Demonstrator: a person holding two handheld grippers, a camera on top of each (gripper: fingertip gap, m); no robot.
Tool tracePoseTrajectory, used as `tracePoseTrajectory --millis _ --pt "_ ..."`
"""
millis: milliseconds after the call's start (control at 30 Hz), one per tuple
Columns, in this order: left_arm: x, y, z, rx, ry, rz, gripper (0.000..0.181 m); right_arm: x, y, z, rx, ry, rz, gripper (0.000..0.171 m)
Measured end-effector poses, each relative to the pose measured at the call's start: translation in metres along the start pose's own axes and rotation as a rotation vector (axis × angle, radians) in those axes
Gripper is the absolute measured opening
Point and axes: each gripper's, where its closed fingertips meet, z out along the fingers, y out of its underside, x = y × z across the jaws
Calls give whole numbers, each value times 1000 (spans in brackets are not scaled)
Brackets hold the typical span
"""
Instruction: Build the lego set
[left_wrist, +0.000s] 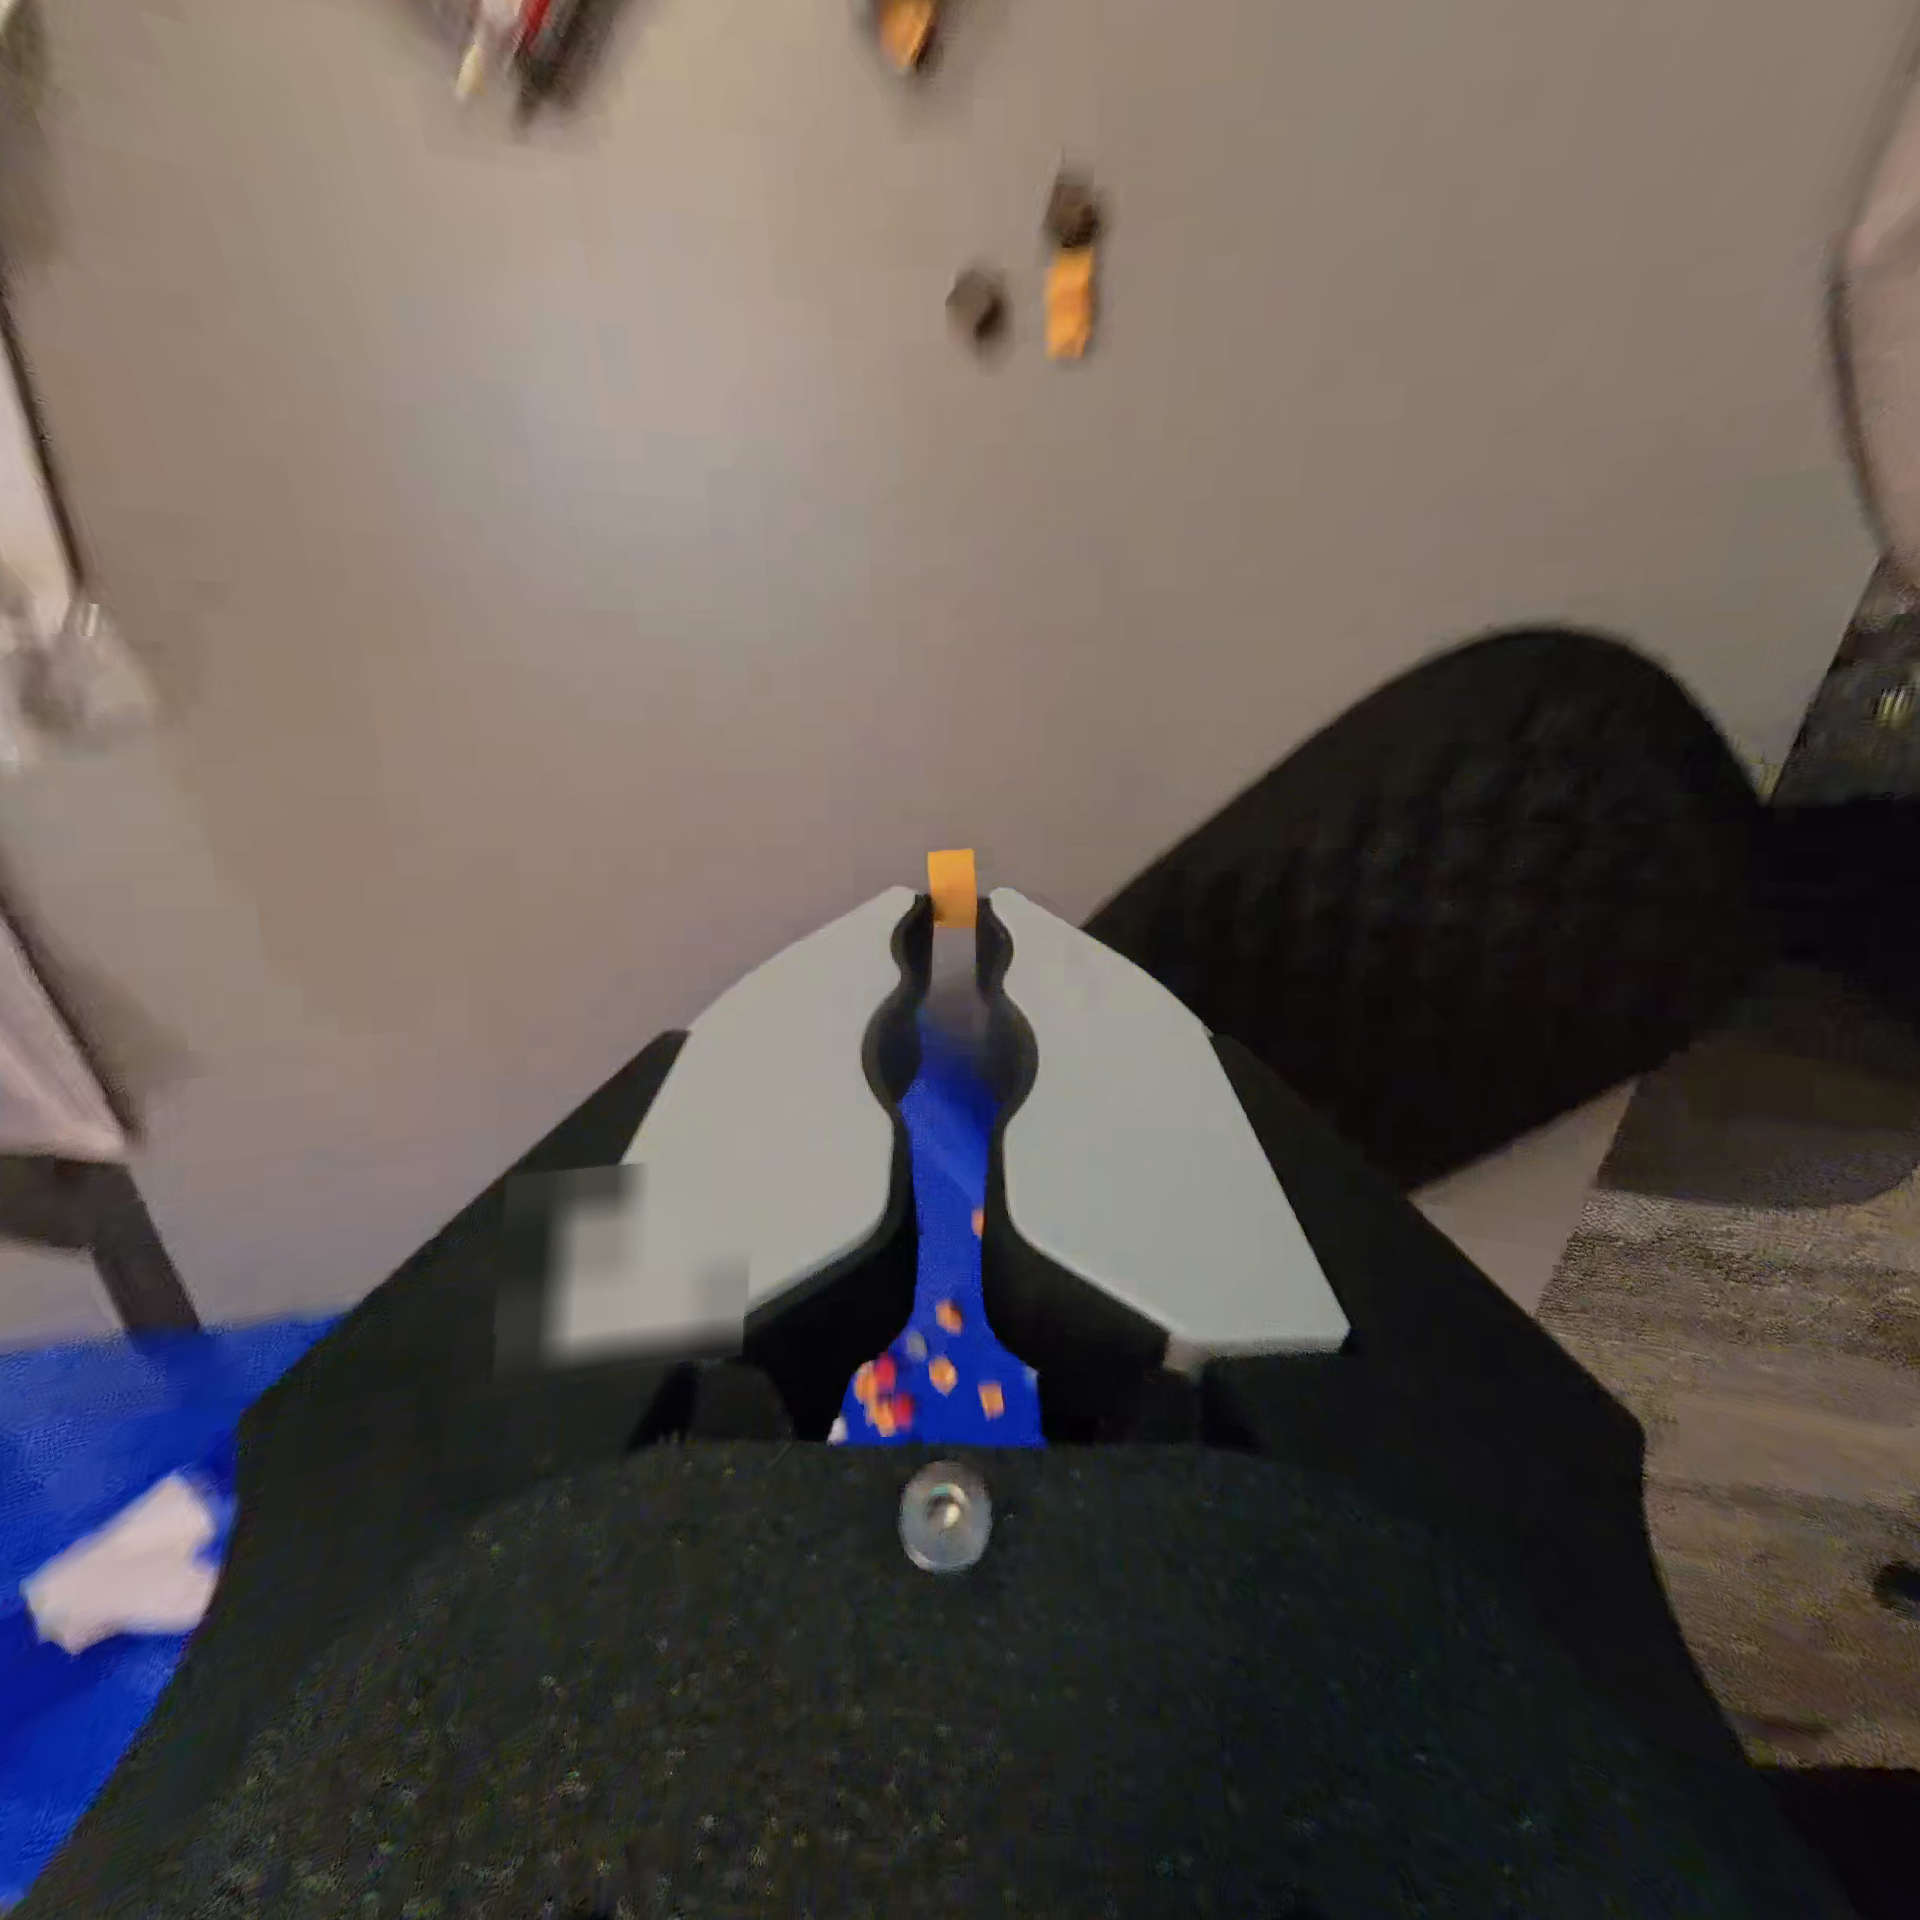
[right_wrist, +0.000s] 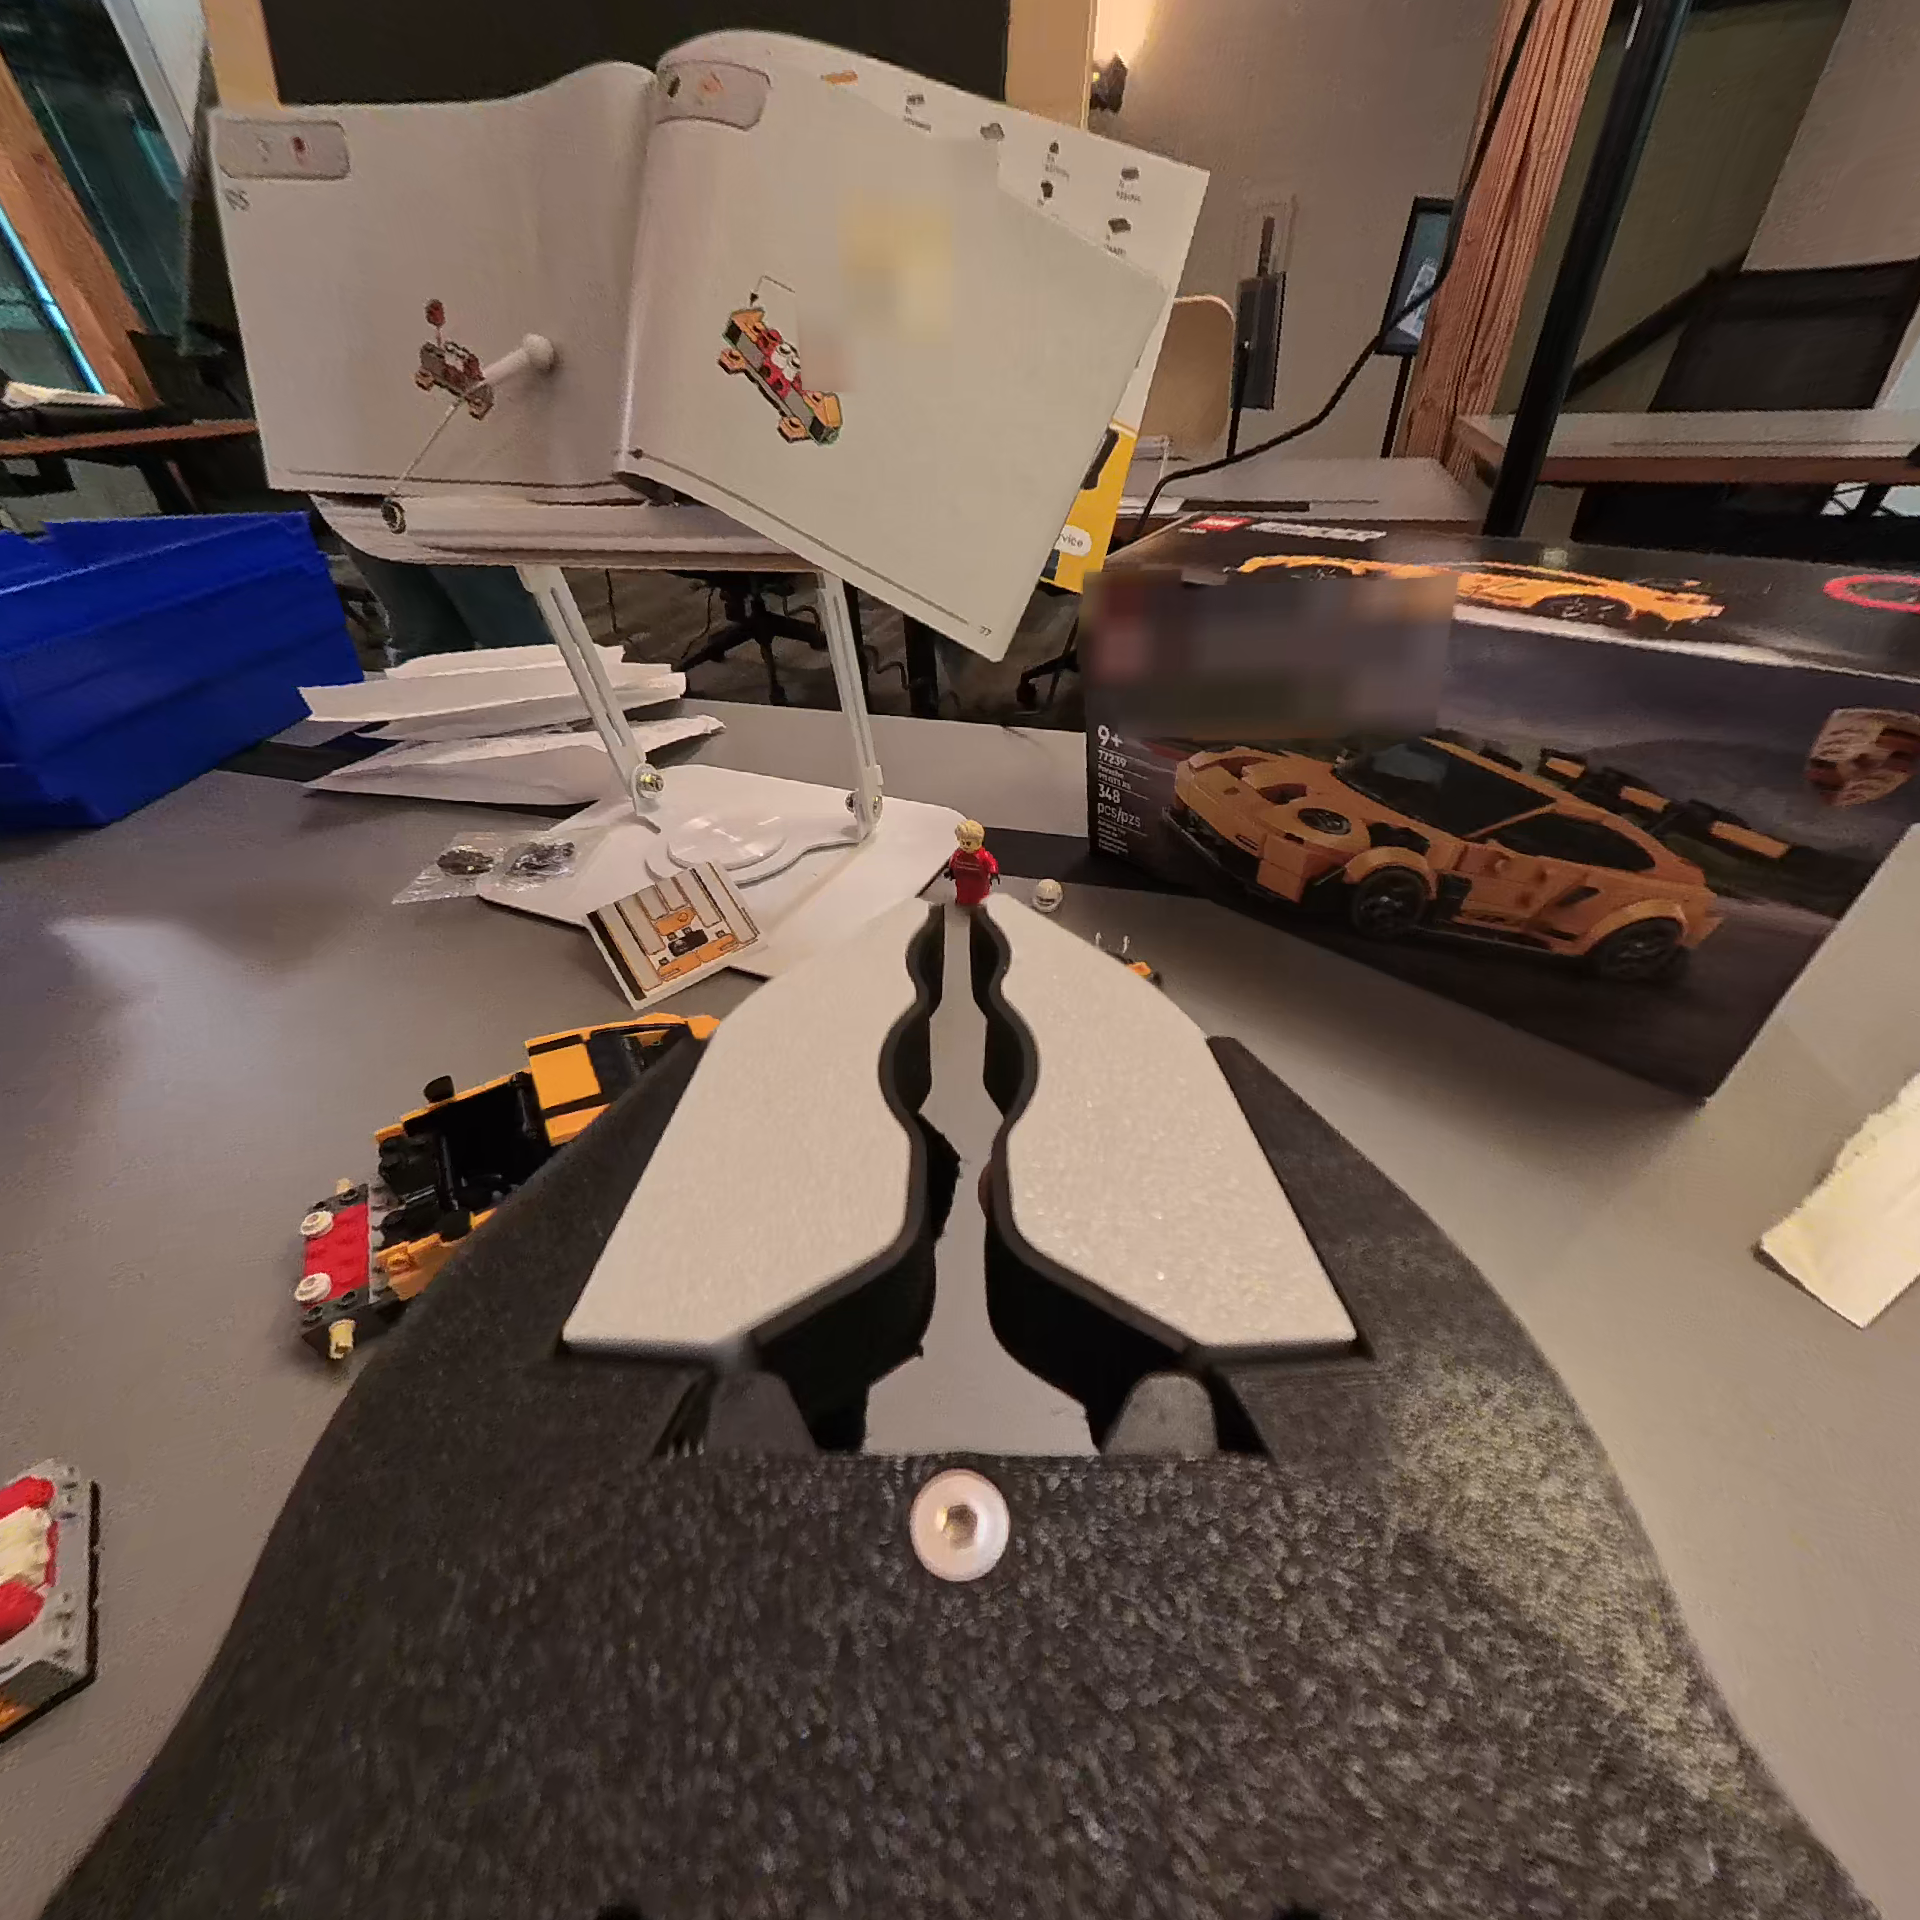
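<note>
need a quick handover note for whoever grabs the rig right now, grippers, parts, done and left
Left hand-held gripper: shut on a small orange piece, over the grey table; view blurred.
Right hand-held gripper: nearly shut, nothing seen between its fingers.
Parts: half-built orange car left of the right gripper; red and grey sub-assembly at the near left edge; red minifigure standing ahead; instruction booklet open on its stand; set box at right.
Done: car partly assembled.
Left: fit the orange piece, finish the car.

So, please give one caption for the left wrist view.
Left gripper pinches a small orange piece above a grey table.
</note>
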Motion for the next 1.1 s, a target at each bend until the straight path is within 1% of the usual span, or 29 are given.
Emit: tracePoseTrajectory --millis 133,267,333,433,500,667,733,833,867,933,1000,1100 --pt "19 -60 45 40 98 108 8 -4 -5 -5 16 -5 -21 4" --pt "43 -113 76 86 154 198 8 -13 -10 -11 34 -36 -23 4" --pt "47 -133 86 95 138 220 7 -19 -12 -13 37 -55 -22 4" --pt "45 -151 95 100 113 244 7 -28 -12 -14 34 -84 -23 4" --pt "42 -155 99 105 106 236 9 -32 -11 -15 35 -96 -34 4" --pt "36 -157 102 145 89 194 20 -39 -9 -15 27 -112 -59 4" --pt "36 -155 97 179 87 174 23 -41 -8 -15 21 -120 -62 4" --pt "23 -149 79 290 47 91 26 -47 -6 -15 12 -155 -66 4" --pt "12 -146 72 331 12 40 26 -55 -4 -15 0 -198 -70 4" --pt "-12 -133 64 392 -61 -69 26 -81 6 -17 -55 -349 -94 5" --pt "-27 -123 63 447 -73 -160 27 -114 26 -27 -171 -546 -161 9" --pt "-33 -119 74 490 -54 -195 30 -147 62 -46 -362 -743 -281 15"
